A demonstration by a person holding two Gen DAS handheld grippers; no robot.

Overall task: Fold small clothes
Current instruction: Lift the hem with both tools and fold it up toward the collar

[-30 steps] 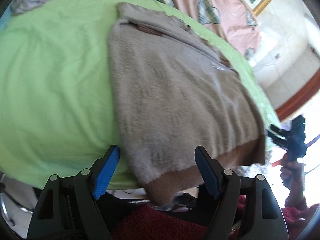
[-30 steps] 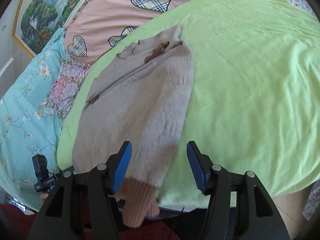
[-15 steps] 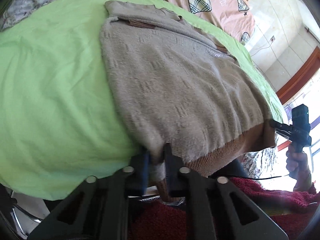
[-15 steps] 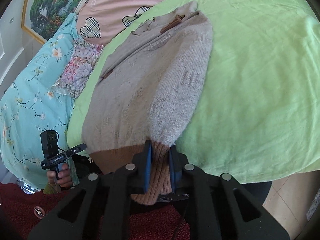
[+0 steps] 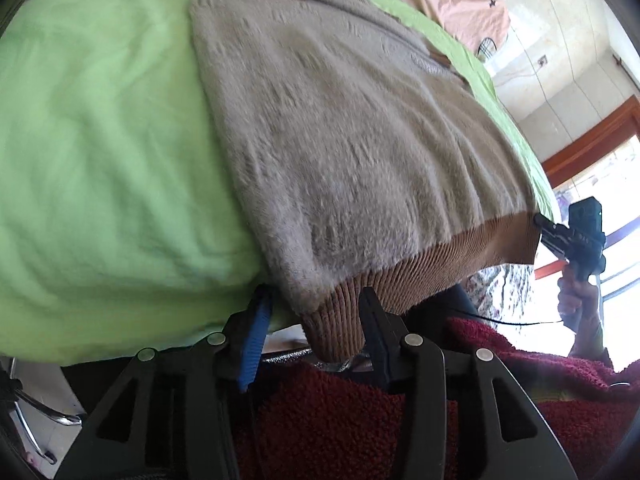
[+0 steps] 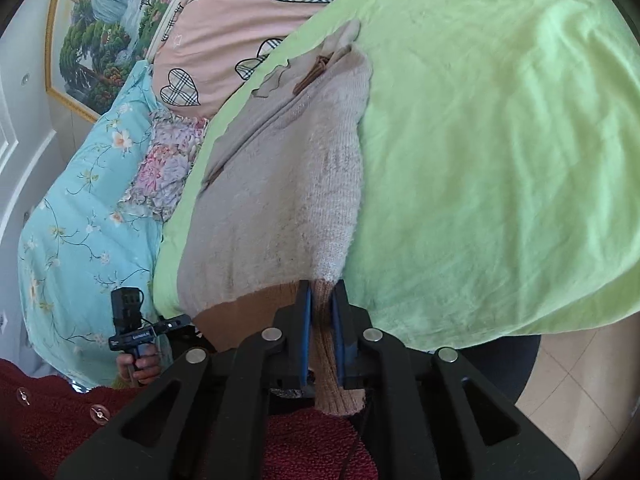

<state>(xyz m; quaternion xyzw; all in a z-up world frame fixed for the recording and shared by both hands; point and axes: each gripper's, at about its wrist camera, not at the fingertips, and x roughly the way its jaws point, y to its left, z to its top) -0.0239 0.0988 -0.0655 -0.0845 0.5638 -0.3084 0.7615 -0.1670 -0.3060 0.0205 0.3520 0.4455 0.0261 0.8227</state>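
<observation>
A fuzzy beige sweater (image 5: pixel 340 128) with a brown ribbed hem (image 5: pixel 440 256) lies on the green sheet (image 5: pixel 100 140), its hem hanging over the bed's near edge. My left gripper (image 5: pixel 316 320) has its jaws apart, one on each side of the hem's left corner, with a gap showing on the blue-pad side. In the right wrist view the sweater (image 6: pixel 280 200) runs away from me and my right gripper (image 6: pixel 320 320) is shut on its brown ribbed corner (image 6: pixel 332 376), which hangs down between the fingers.
A pink pillow with plaid hearts (image 6: pixel 248 28) and a floral blue quilt (image 6: pixel 80 220) lie at the head and side of the bed. The person's dark red sweater (image 5: pixel 360 420) is close below both grippers. Tiled floor (image 6: pixel 568 368) lies beside the bed.
Both grippers closed on the hem corners about half a second ago. Since then the left jaws have spread apart again around the corner. The right gripper stays clamped and the hem edge looks tauter.
</observation>
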